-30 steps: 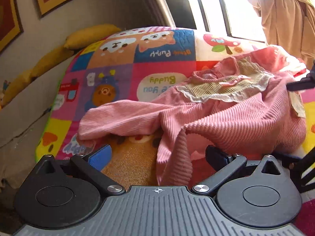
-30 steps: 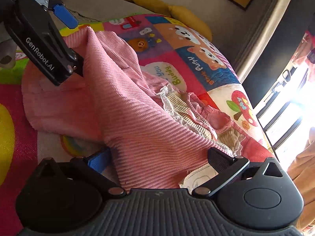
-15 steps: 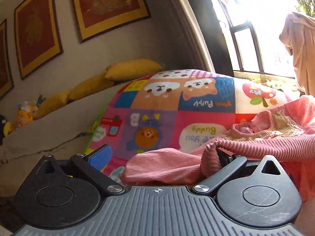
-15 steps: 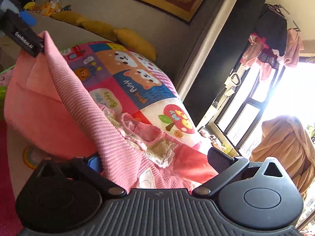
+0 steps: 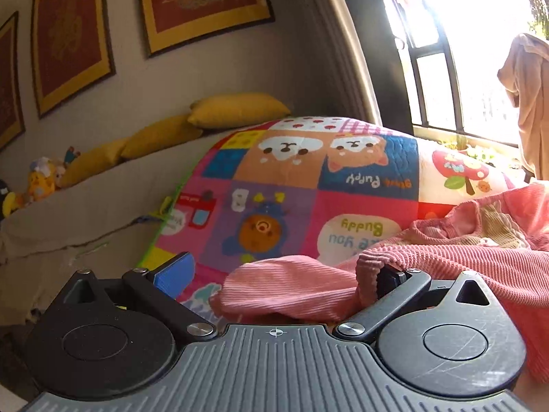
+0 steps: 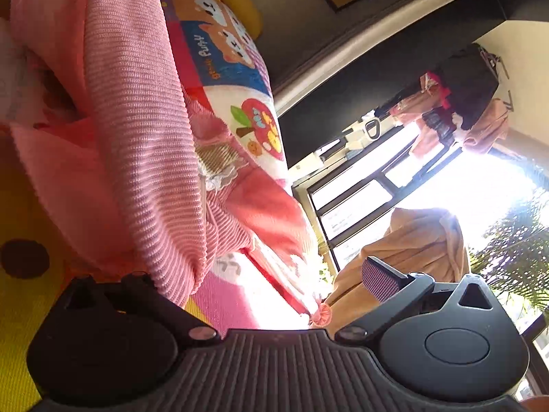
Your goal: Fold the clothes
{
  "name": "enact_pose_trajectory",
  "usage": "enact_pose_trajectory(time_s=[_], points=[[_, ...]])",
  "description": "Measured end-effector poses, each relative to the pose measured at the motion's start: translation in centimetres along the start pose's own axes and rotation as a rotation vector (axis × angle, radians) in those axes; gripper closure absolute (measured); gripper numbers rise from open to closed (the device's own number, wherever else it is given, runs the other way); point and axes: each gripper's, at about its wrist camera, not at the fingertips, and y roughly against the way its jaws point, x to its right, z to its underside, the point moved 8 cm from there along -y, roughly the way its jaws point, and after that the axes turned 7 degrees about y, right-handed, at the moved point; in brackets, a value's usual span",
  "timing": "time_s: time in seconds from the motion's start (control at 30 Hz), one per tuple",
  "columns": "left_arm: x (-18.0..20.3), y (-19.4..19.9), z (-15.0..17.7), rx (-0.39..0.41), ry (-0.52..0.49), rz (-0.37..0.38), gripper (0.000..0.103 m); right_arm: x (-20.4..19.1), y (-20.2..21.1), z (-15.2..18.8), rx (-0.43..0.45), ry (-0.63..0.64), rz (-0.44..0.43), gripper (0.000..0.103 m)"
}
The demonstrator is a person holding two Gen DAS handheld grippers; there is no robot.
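Pink sweater on quilt, toward window-side edge, partly lifted. Soft, light, stretchy ribbed knit; slumps, take hem corners. Left gripper and right gripper: fingers spread, fabric draped over one finger each.

Gold-framed red pictures hang on a beige wall; yellow cushions line a ledge below. A dark-framed window glares white; beyond it, perhaps foliage.
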Motion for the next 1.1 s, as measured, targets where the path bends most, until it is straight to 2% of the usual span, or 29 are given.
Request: enact_pose_trajectory(time_s=[0.07, 0.13, 0.2, 0.3, 0.4, 0.5, 0.7, 0.8, 0.87, 0.93, 1.03, 1.1], points=[[1.0, -0.7, 2.1, -0.045, -0.065, -0.011, 0.0, 0.4, 0.0, 0.5, -0.003, -0.023, 0.014, 0.0], [1.6, -1.3, 5.2, -0.112, -0.135, -0.007, 0.0, 2.1, 0.2, 0.7, -0.006, -0.133, -0.033, 0.0], [1.5, -1.7, 8.0, -0.175, -0.185, -0.013, 0.0, 4.5, 0.2, 1.3, -0.015, -0.27, -0.12, 0.0], [-0.9, -1.2, 8.7, -0.182, -0.139, -0.035, 0.0, 8.0, 0.3, 2.0, -0.028, -0.453, -0.238, 0.0], [-3.3, 0.6, 7.3, -0.158, -0.038, -0.043, 0.0, 8.4, 1.0, 3.3, -0.044, -0.385, -0.223, 0.0], [-4.1, 2.9, 7.3, -0.146, -0.032, -0.054, 0.0, 8.1, 2.4, 5.0, -0.063, -0.353, -0.23, 0.0], [-3.7, 7.6, 12.1, -0.238, -0.065, -0.003, 0.0, 6.0, 5.1, 8.5, -0.111, -0.292, -0.282, 0.0], [-3.8, 9.2, 14.4, -0.301, -0.031, 0.029, 0.0, 4.7, 5.7, 9.6, -0.131, -0.279, -0.309, 0.0], [-3.8, 10.0, 15.6, -0.349, -0.009, 0.063, 0.0, 3.9, 6.2, 10.2, -0.137, -0.256, -0.342, 0.0], [-3.5, 11.1, 16.5, -0.388, -0.002, 0.129, 0.0, 3.3, 7.8, 10.7, -0.109, -0.244, -0.446, 0.0], [-2.5, 13.5, 16.7, -0.415, 0.042, 0.326, 0.0, 3.8, 11.5, 10.9, 0.01, -0.293, -0.677, 0.0], [-1.8, 14.8, 15.4, -0.384, 0.071, 0.435, 0.0, 5.6, 13.4, 9.7, 0.136, -0.356, -0.747, 0.0]])
